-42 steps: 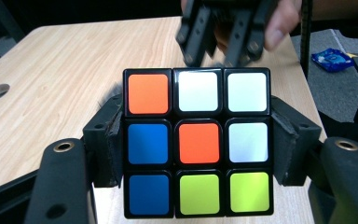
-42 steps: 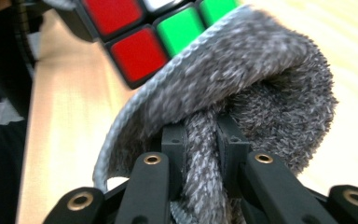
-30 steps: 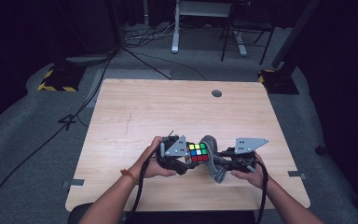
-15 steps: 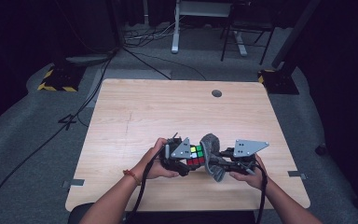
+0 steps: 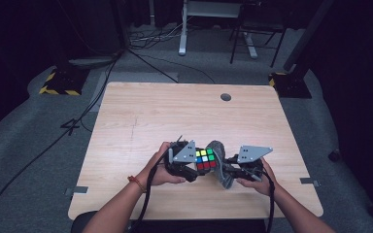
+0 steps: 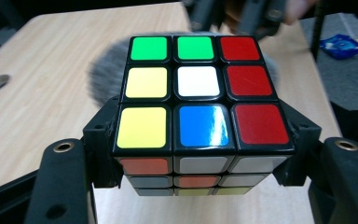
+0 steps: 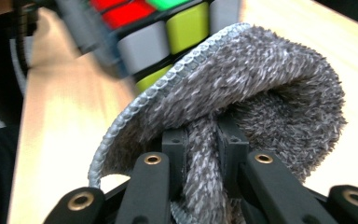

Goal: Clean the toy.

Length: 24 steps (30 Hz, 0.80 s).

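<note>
A scrambled puzzle cube [image 6: 198, 109] with green, yellow, white, blue and red stickers on top is clamped between the black jaws of my left gripper [image 6: 198, 158]. Seen from above, the cube [image 5: 204, 159] hangs near the table's front middle, held by the left gripper [image 5: 189, 167]. My right gripper [image 7: 204, 158] is shut on a fold of fluffy grey cloth [image 7: 261, 98], which bulges up against the cube's side [image 7: 168, 32]. In the high view the cloth [image 5: 220, 167] sits between the cube and the right gripper [image 5: 230, 170].
The wooden table [image 5: 175, 116] has a round cable hole [image 5: 226, 97] at the back right. Beyond it are grey carpet, trailing cables and a desk frame [image 5: 209, 24]. A blue packet [image 6: 342, 45] lies on the floor off the table's edge.
Both grippers with the cube and the cloth have stayed in nearly the same spot near the table's front. The cloth keeps rubbing against the cube with only slight shifts.
</note>
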{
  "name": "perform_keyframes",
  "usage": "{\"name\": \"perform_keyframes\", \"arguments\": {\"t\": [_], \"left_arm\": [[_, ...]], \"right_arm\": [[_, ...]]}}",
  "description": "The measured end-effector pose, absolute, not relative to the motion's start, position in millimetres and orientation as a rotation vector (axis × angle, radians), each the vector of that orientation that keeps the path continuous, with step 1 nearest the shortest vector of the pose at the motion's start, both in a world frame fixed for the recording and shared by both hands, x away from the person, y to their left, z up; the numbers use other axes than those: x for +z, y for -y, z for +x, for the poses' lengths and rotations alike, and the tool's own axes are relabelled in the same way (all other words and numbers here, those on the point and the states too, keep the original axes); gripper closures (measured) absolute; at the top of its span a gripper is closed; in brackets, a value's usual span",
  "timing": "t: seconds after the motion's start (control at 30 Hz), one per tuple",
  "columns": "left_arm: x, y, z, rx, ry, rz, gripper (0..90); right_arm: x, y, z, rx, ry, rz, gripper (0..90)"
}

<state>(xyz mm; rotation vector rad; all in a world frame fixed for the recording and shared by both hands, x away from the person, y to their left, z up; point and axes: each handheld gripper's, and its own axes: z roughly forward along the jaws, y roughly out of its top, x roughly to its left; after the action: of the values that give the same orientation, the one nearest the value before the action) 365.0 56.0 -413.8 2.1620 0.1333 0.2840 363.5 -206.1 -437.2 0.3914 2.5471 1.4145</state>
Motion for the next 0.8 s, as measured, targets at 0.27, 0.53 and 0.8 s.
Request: {"name": "perform_keyframes", "arguments": {"t": [0.27, 0.53, 0.8], "left_arm": [[-419.3, -62.6, 374.2, 0.266, -0.177, 2.178, 33.6], [-428.0, -46.8, 364.1, 0.229, -0.122, 2.221, 33.6], [-414.6, -49.5, 357.3, 0.224, -0.107, 2.144, 33.6]], "right_arm": [[-433.1, 204.5, 355.3, 1.460, -2.536, 0.334, 77.4], [-423.7, 211.2, 354.9, 1.512, -2.459, 0.344, 77.5], [-429.3, 212.4, 362.2, 1.482, -2.465, 0.411, 77.7]]}}
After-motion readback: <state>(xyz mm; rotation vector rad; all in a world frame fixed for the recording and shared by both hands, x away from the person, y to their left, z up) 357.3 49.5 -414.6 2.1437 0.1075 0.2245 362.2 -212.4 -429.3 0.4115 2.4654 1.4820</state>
